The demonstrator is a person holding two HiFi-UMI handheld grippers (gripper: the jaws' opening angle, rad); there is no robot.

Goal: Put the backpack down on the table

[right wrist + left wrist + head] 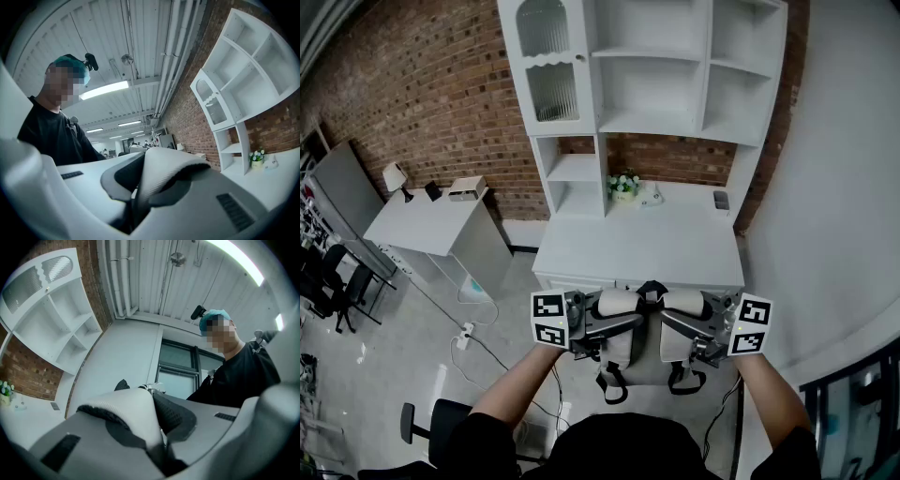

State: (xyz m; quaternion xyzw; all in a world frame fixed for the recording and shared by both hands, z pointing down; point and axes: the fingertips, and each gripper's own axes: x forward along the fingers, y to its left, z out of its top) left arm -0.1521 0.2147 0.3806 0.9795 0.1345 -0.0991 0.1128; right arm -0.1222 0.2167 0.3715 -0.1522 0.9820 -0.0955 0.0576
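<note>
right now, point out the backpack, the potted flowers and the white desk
backpack [645, 352]: head view, grey body
potted flowers [623, 184]: head view, blooms
white desk [661, 246]: head view, bare top

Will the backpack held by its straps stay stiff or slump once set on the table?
Probably floppy: the padded straps fold sharply where the left gripper and right gripper pinch them. Seemingly light, since the backpack hangs from those two pinches alone. It may slump or tip on the table.

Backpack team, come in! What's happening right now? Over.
Left gripper and right gripper shut on backpack straps. Backpack hanging just short of table, not down yet. Flowerpot far back, out of the way. Over.
</note>
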